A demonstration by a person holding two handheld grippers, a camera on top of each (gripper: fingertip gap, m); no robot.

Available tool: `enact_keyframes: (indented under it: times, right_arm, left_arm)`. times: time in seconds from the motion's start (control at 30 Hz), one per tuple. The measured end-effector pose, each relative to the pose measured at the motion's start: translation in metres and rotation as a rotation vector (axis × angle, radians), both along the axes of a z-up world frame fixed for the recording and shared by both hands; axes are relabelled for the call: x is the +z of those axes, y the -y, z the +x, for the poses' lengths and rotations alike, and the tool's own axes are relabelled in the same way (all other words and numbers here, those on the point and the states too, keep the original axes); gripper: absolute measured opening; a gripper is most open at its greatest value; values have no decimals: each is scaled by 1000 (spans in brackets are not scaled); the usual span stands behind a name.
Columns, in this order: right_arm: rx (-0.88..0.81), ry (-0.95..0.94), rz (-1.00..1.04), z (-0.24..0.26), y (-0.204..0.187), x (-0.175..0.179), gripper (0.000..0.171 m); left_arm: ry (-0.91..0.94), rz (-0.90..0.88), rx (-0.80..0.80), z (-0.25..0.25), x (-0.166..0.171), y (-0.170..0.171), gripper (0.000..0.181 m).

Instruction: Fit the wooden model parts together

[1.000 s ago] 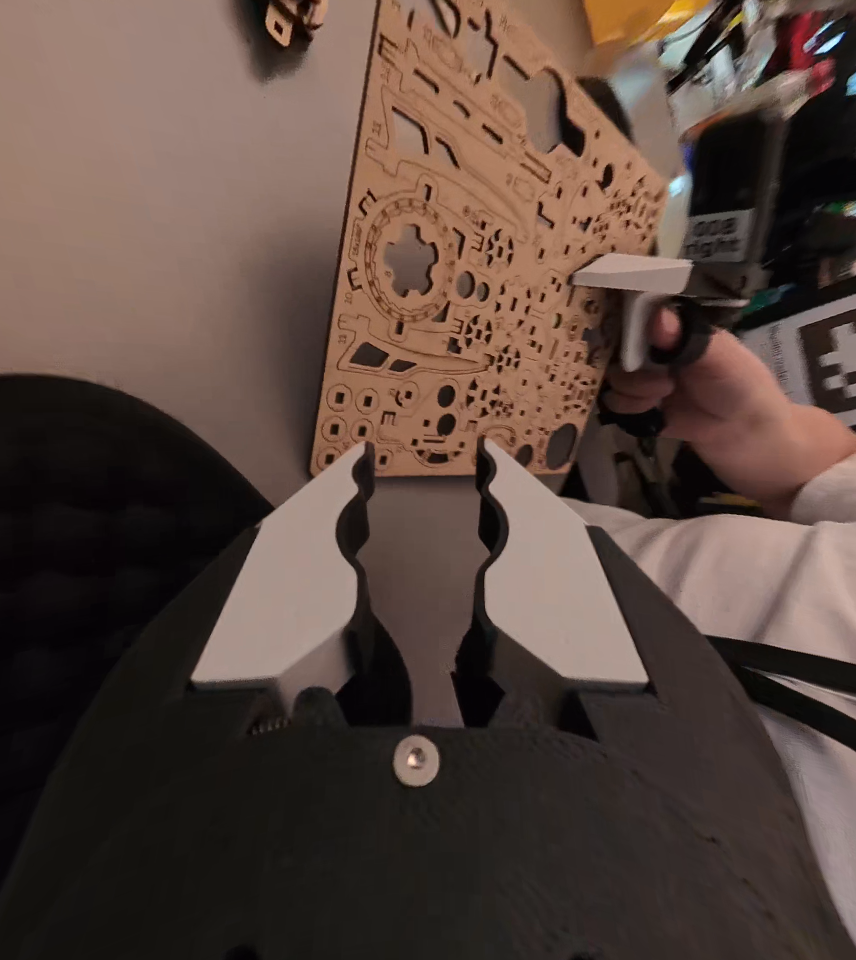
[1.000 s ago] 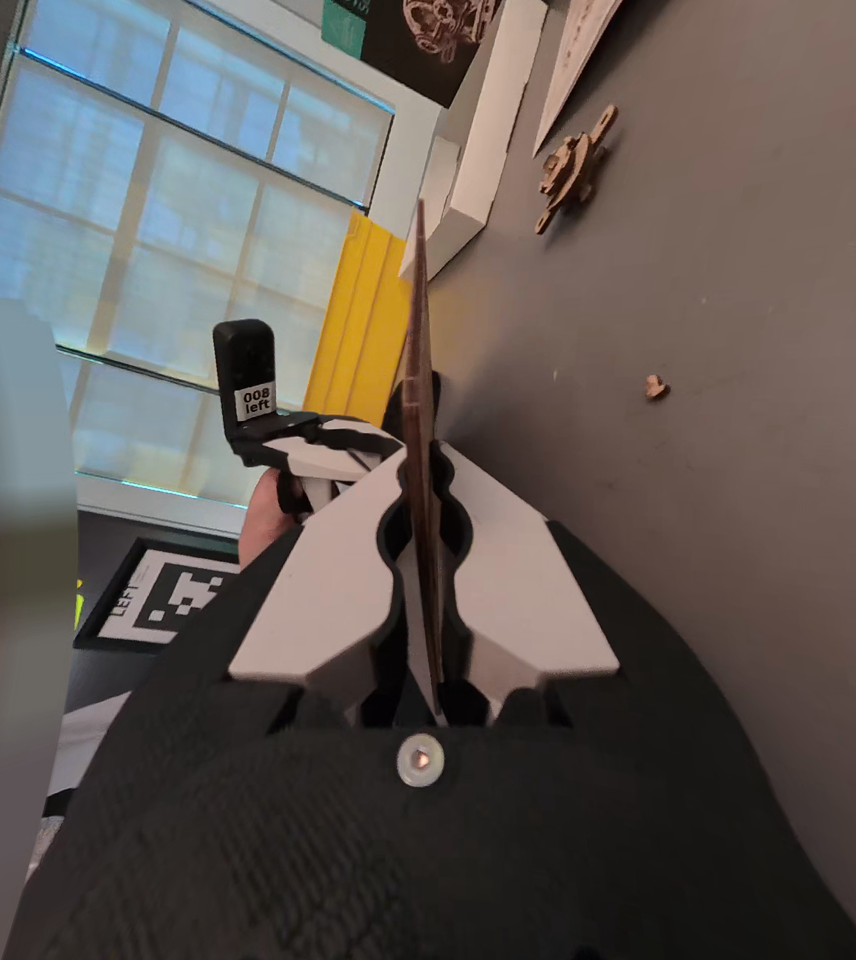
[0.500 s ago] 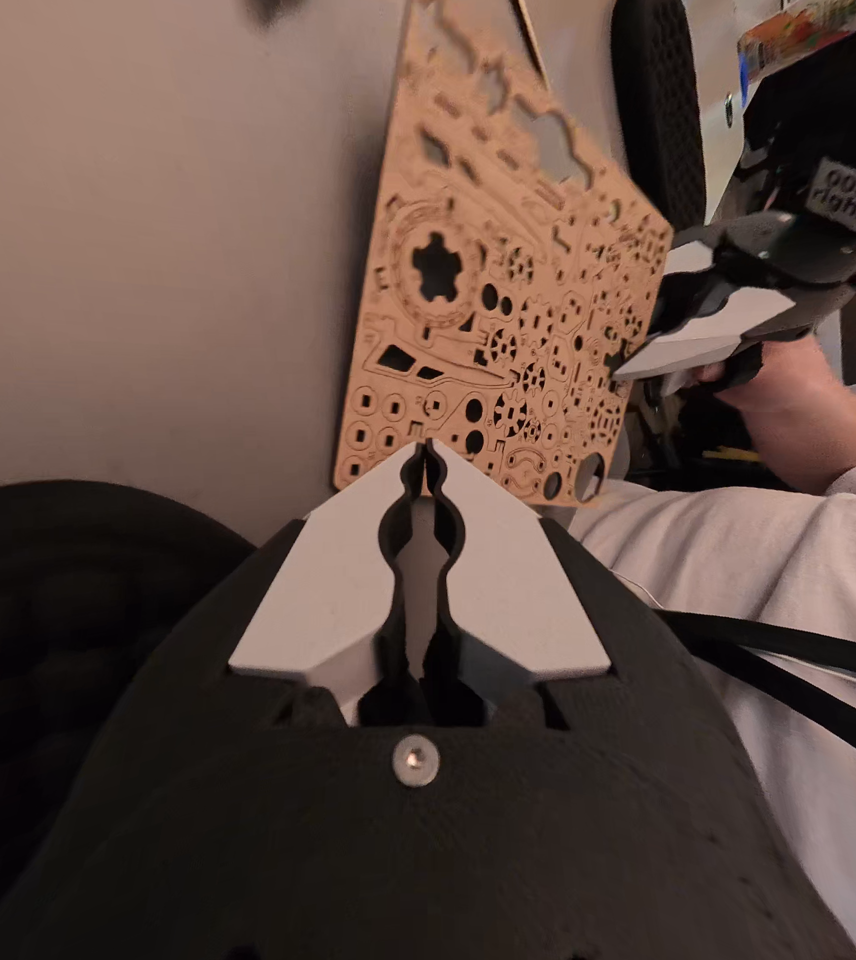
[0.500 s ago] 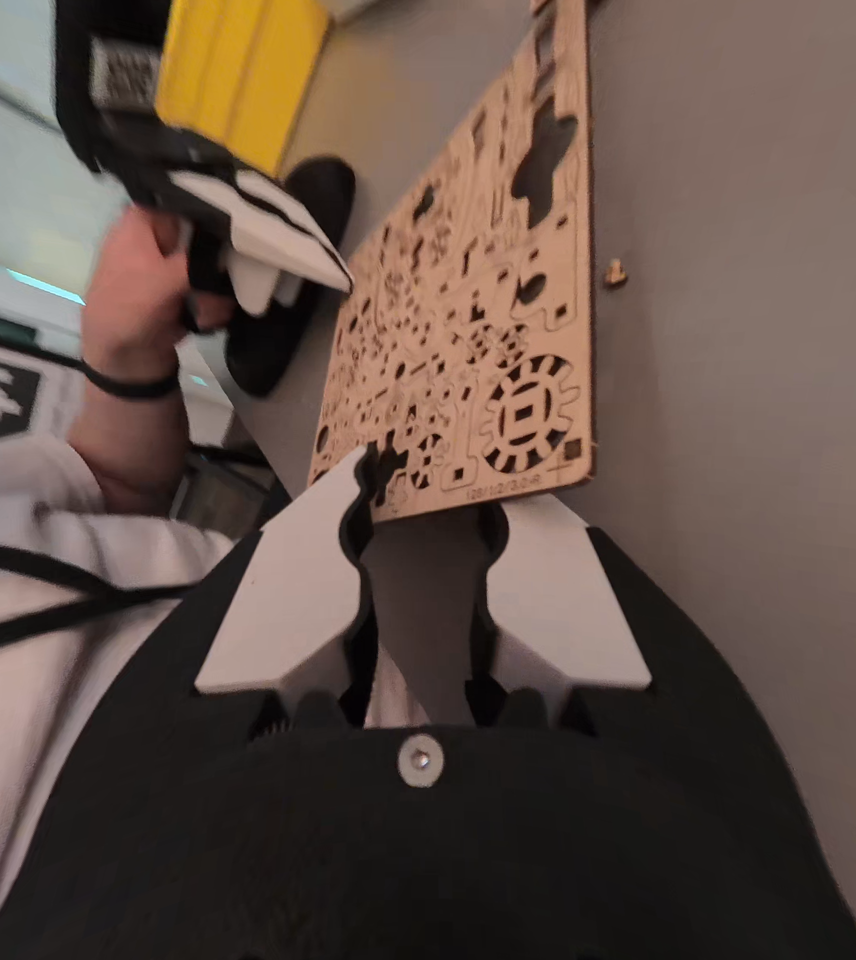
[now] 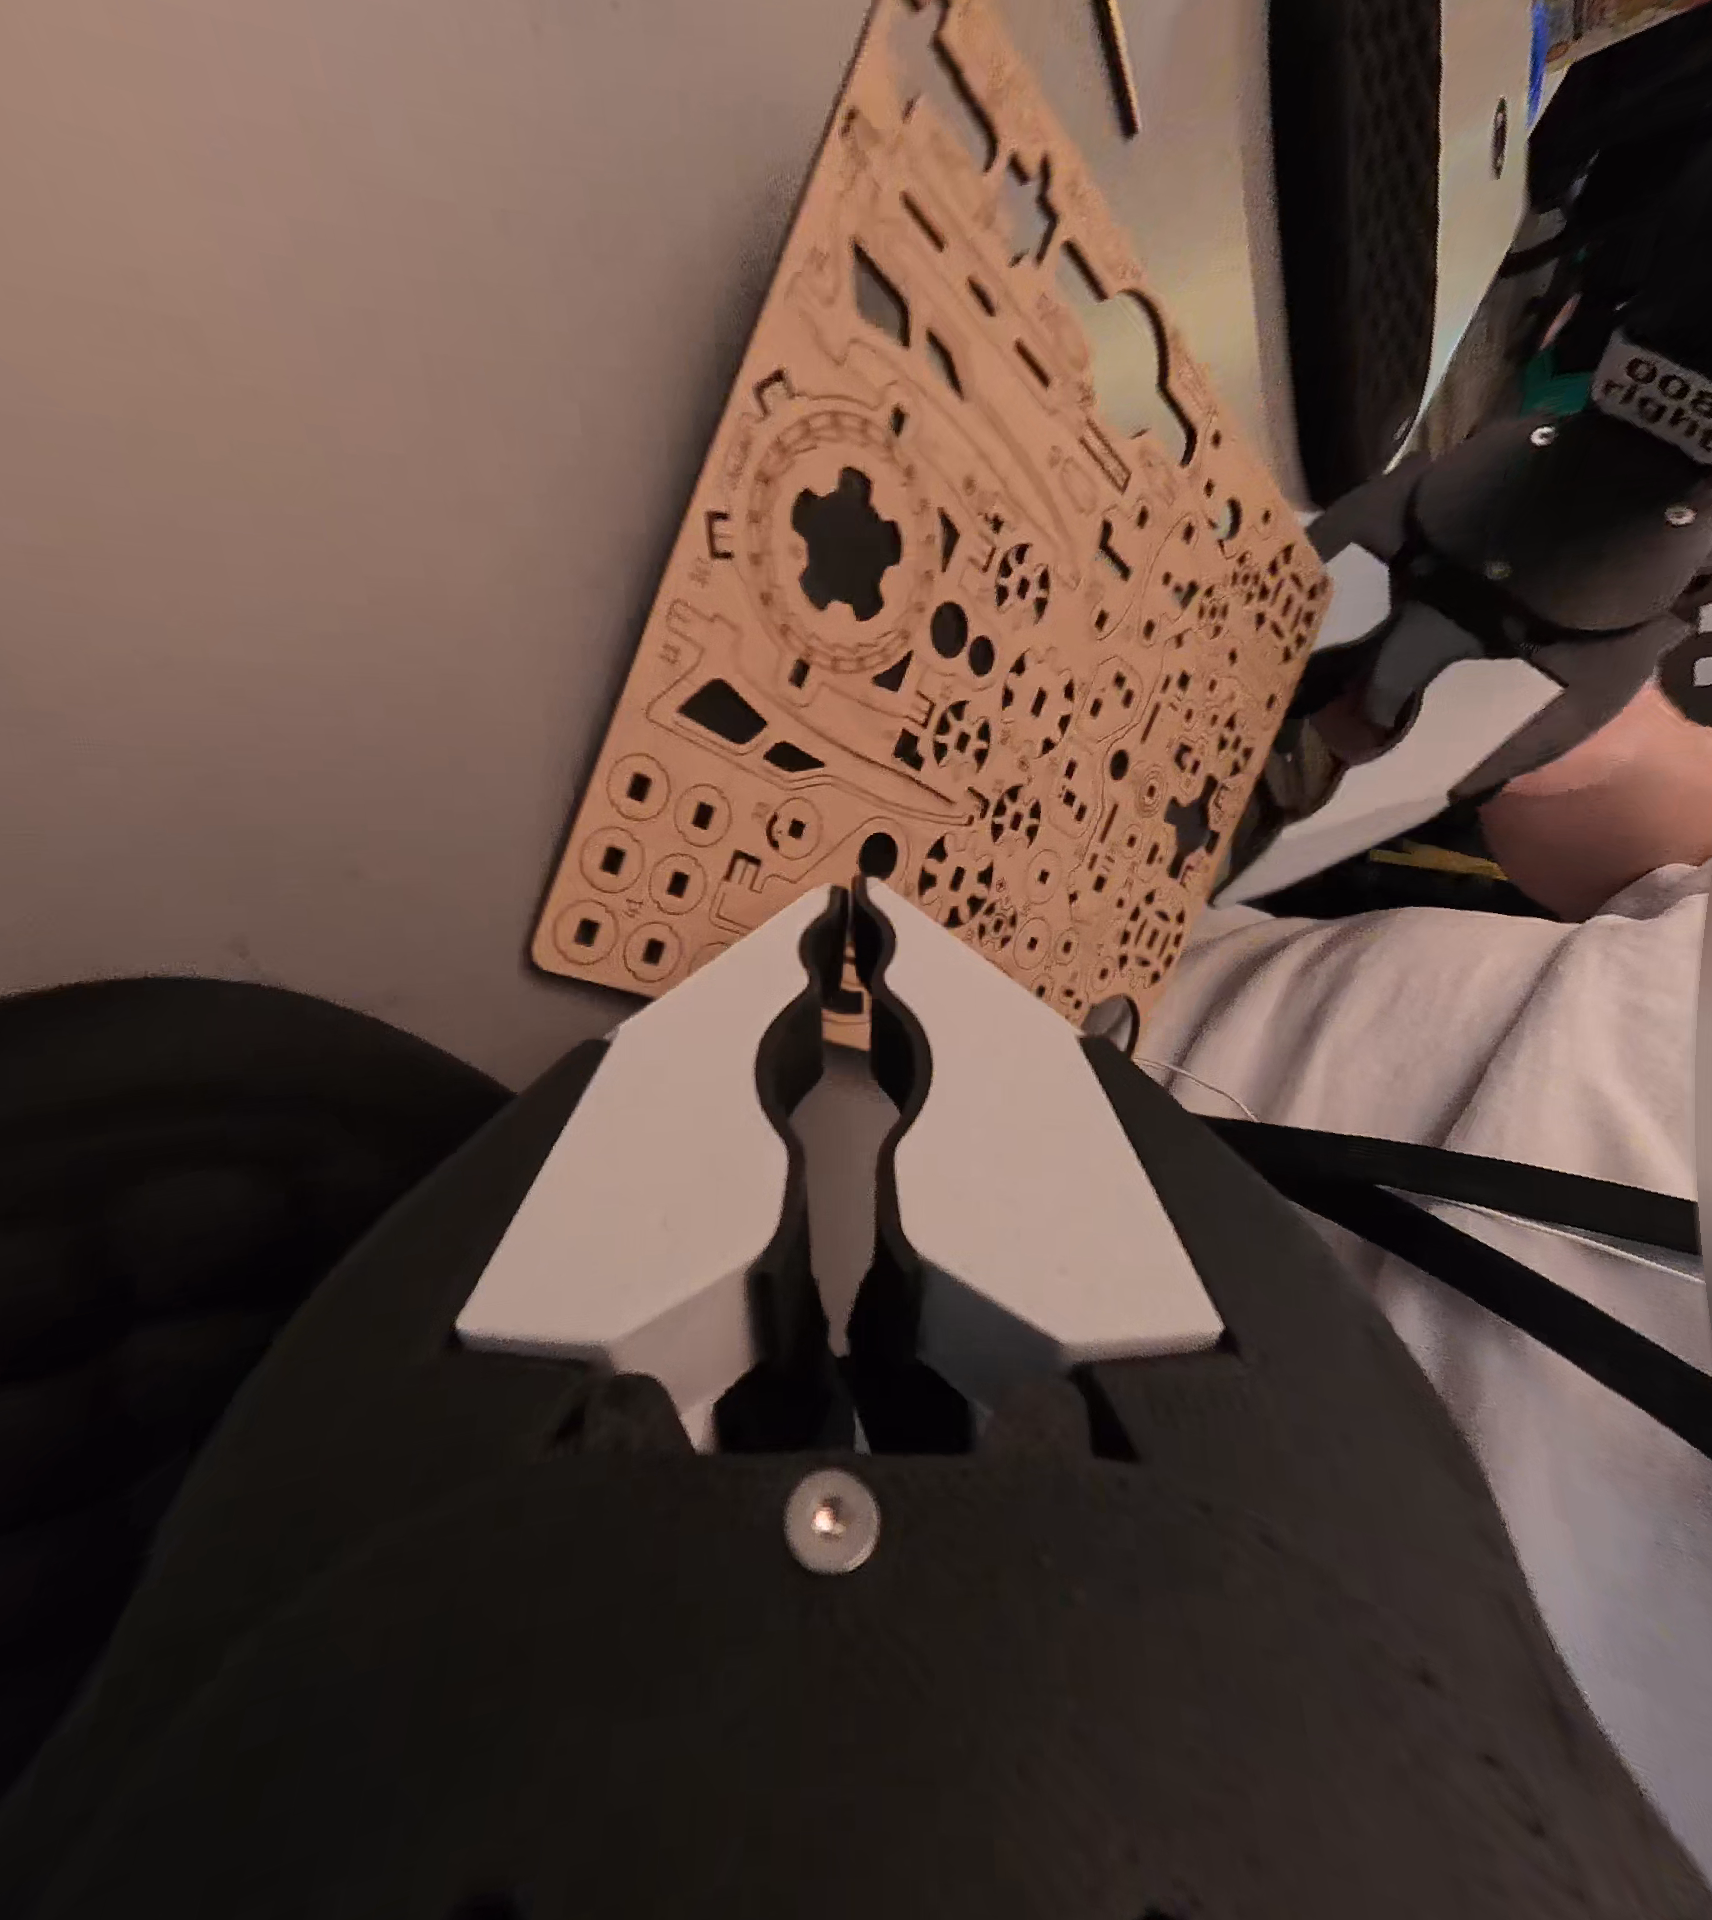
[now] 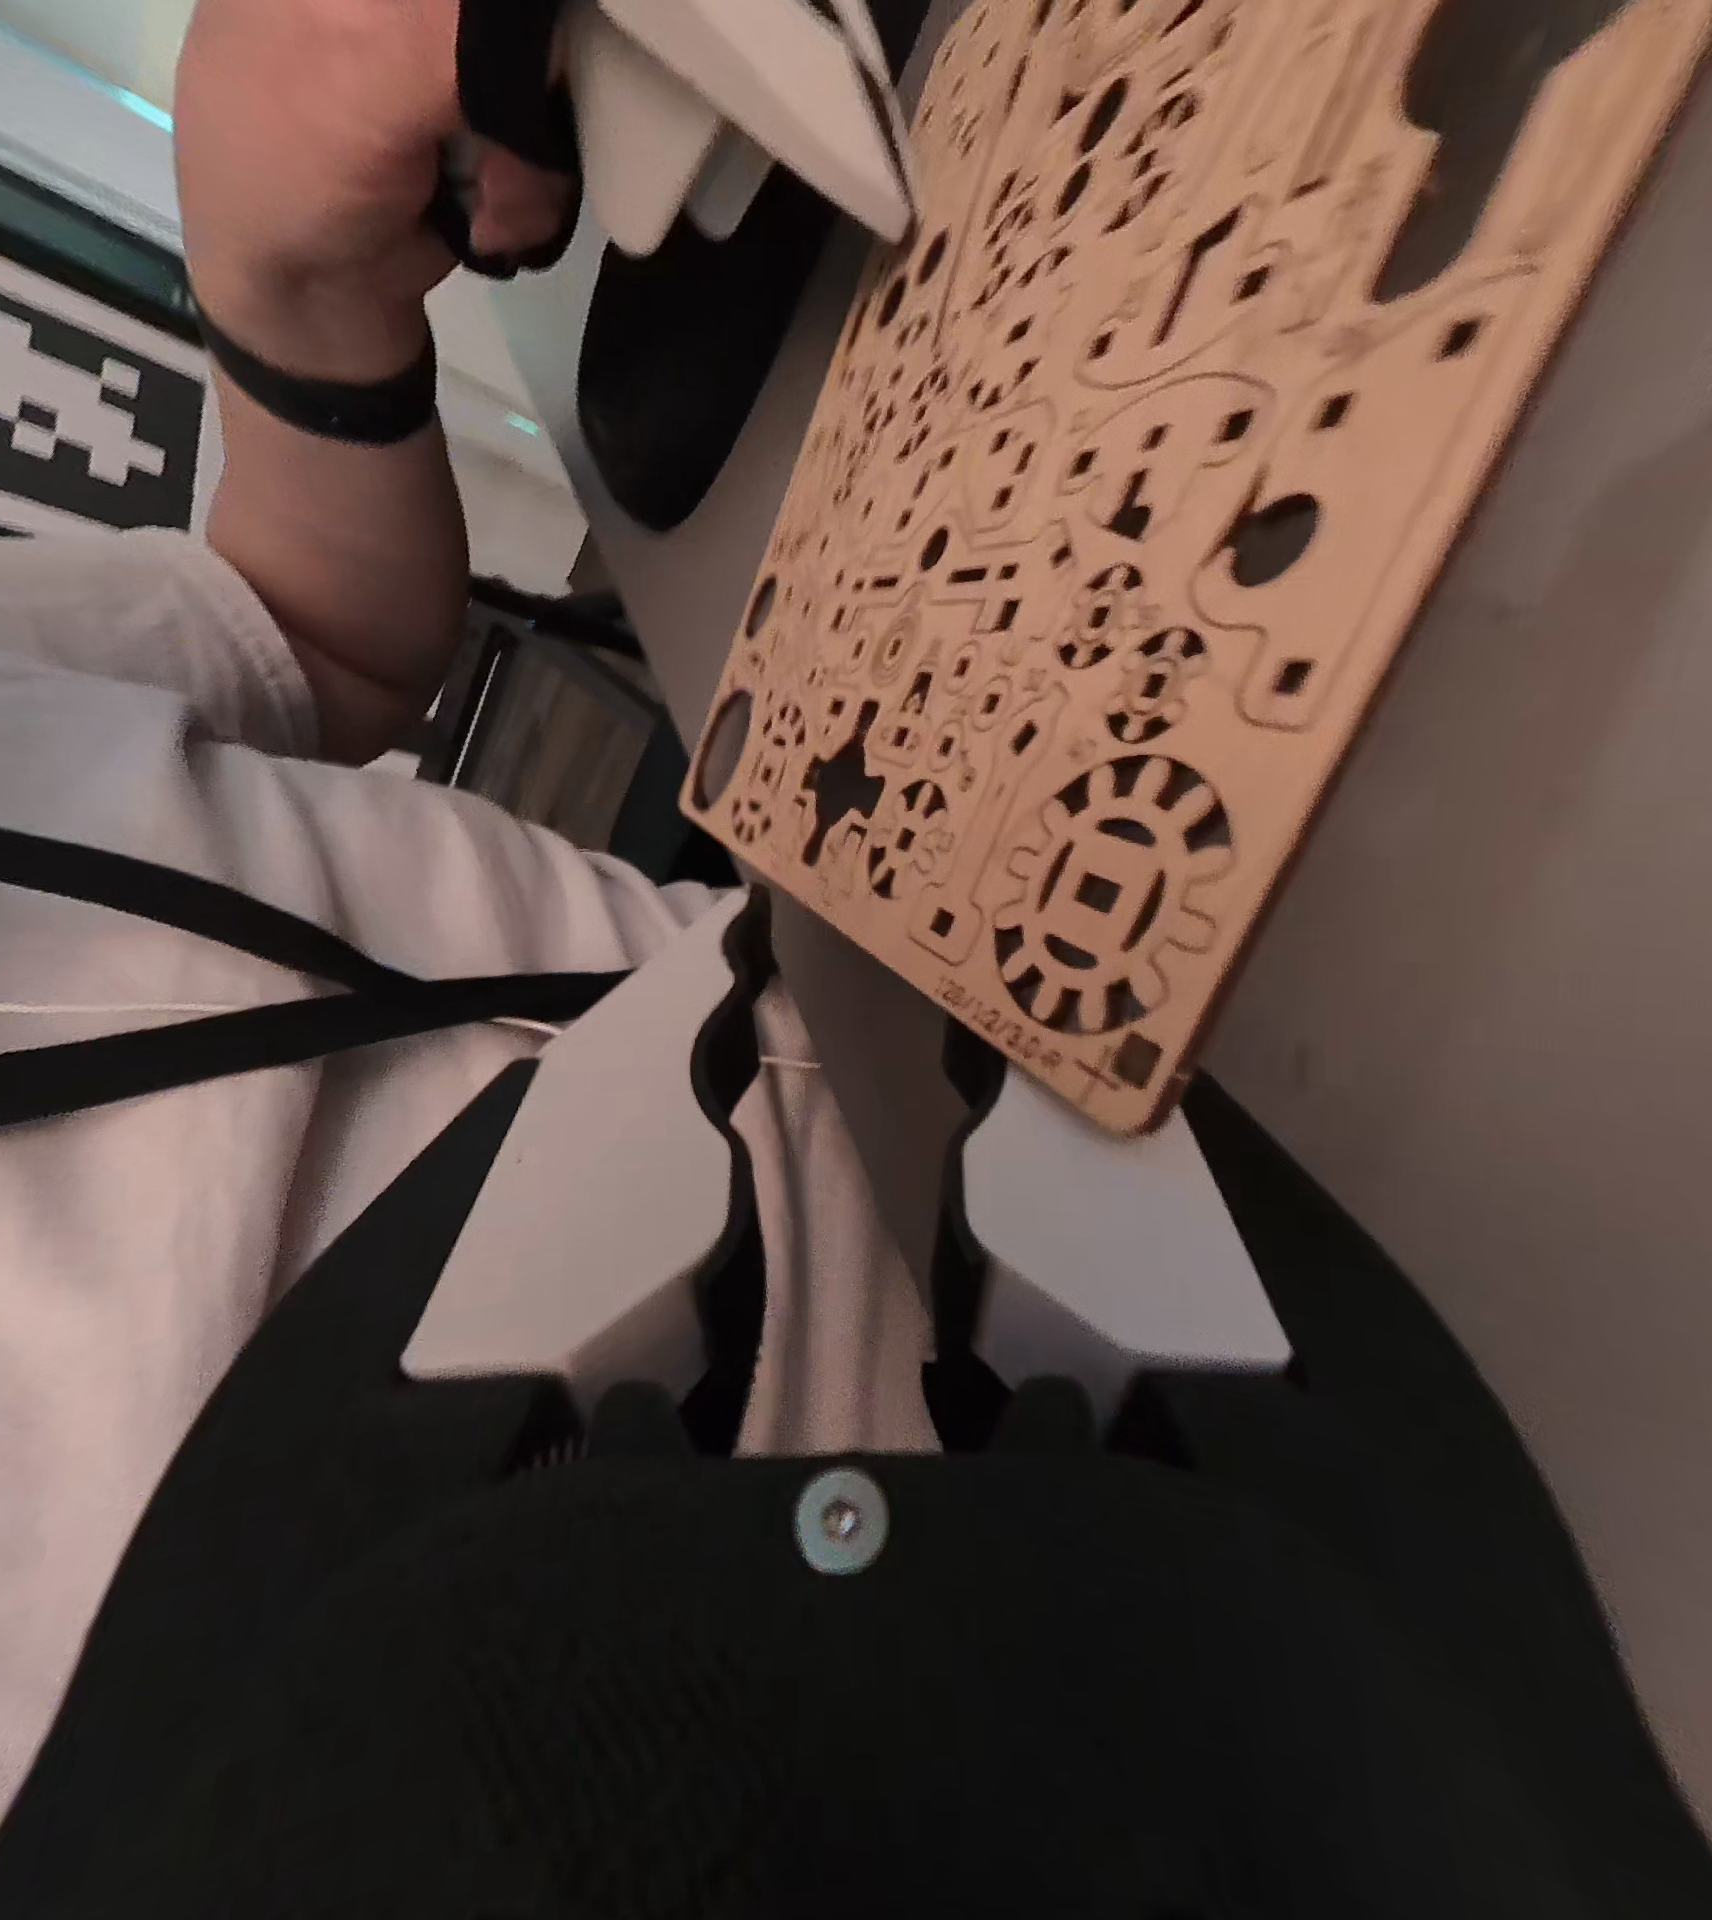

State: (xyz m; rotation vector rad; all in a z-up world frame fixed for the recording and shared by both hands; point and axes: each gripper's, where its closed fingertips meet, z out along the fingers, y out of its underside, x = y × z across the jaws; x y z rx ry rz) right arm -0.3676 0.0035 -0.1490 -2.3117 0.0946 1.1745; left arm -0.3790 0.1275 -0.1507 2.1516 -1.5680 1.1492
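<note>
A laser-cut wooden parts sheet lies flat on the grey table; several cutouts are empty. My left gripper is shut, with its tips over the sheet's near edge and nothing visible between them. In the right wrist view it touches the sheet at the far left edge. My right gripper is open and empty. The sheet's near corner overlaps its right finger. In the left wrist view the right gripper stands open at the sheet's right edge.
A black padded object lies on the table left of my left gripper. A person's white shirt with black straps is close by. A black-and-white marker board stands behind. A black mesh object is beyond the sheet. Left tips to right tips: about 12 cm.
My right gripper held the sheet upright on edge, then opened and let it go. The sheet now lies flat. My left gripper went from open to shut and moved up to the sheet's edge.
</note>
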Motion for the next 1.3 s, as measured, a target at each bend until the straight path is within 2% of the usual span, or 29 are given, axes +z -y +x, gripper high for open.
enact_keyframes:
  times: [0.2, 0.4, 0.5, 0.7, 0.9, 1.1, 1.23, 1.3]
  right_arm:
    - [110, 19, -66, 0, 18, 0, 31]
    - [53, 80, -21, 37, 26, 16, 31]
    - [39, 216, 110, 60, 15, 20, 33]
    - [-42, 637, 397, 115, -27, 16, 29]
    - [60, 824, 417, 118, -51, -2, 22]
    - [128, 817, 389, 119, -60, -13, 14]
    - [144, 734, 374, 117, -60, -14, 2]
    - [134, 697, 379, 116, -61, -14, 2]
  left_arm:
    - [-31, 96, -30, -2, -5, -1, 0]
    - [-59, 60, -51, -6, -8, 1, 0]
    - [-73, 48, -78, -8, -8, 2, 0]
    - [-128, 44, -135, -7, -9, -1, 0]
    - [-135, 87, -110, 4, -9, -14, 0]
    - [-82, 125, -40, 11, -6, -30, 0]
    - [7, 103, -3, 15, 7, -32, 10]
    - [49, 110, 23, 13, 13, -37, 13]
